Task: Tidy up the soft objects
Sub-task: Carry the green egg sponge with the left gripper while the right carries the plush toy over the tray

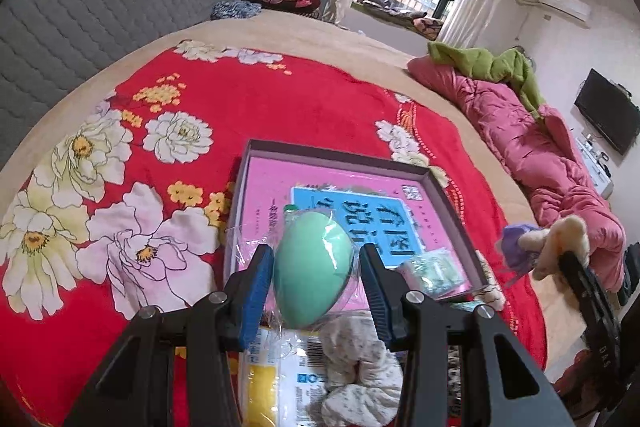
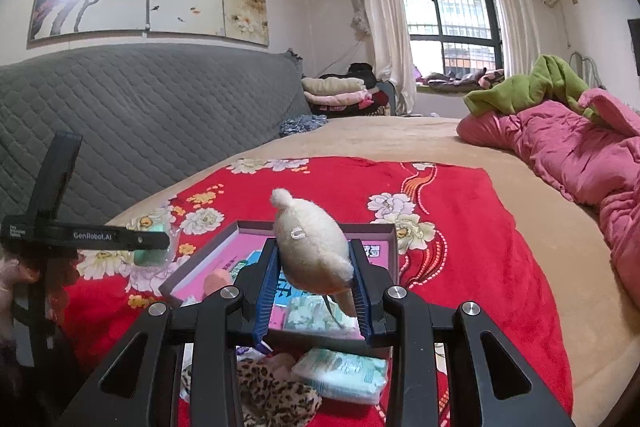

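Pinching a smooth green sponge egg (image 1: 310, 273) in crinkly film, left gripper (image 1: 316, 277) above shallow box (image 1: 448, 189). Right gripper (image 2: 316, 281) clamped on fuzzy cream plush (image 2: 310, 247). Open red fleece blanket (image 1: 280, 99) beyond far rim.

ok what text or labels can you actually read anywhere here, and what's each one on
"GenRobot.AI": white print on the side of the left gripper, seen from the right wrist.
"DAS": pale letters on the right gripper, seen from the left wrist.
Large Chinese characters on the blue panel inside the box: upside down, not reliably readable.
QR code there and the print on the yellow and white packet: too small.
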Available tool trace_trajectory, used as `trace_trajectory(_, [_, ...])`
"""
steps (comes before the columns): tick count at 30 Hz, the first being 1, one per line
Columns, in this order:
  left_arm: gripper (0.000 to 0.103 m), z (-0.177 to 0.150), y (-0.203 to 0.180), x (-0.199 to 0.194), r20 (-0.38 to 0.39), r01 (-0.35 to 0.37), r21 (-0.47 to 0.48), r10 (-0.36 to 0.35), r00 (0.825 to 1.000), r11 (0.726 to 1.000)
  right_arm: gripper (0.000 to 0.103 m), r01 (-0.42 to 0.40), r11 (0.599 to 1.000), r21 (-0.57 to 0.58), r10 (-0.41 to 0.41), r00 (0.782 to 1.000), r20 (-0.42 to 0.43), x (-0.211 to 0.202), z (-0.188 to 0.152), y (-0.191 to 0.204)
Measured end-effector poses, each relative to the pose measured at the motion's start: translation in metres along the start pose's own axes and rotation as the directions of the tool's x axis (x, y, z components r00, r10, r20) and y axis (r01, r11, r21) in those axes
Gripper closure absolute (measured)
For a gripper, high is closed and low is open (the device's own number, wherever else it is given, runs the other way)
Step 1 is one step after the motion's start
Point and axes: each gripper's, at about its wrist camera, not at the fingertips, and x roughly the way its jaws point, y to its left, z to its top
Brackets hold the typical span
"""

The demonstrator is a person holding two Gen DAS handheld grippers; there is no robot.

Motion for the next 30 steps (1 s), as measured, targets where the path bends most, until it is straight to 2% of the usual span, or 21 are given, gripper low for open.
trace_trajectory(17, [0.058, -0.005, 0.011, 0.047, -0.054, -0.077, 0.029, 0.078, 0.995, 0.997, 0.068, -0.001, 0.999, 0.032, 0.001, 1.0, -0.013, 0.028, -0.003, -0.021])
trace_trajectory(30, [0.058, -0.011, 0.012, 0.064, -0.079, -0.105, 0.035, 0.107, 0.991, 0.994, 0.068, 0.002, 0.999, 0.043, -0.002, 1.0, -0.008, 0.042, -0.003, -0.029])
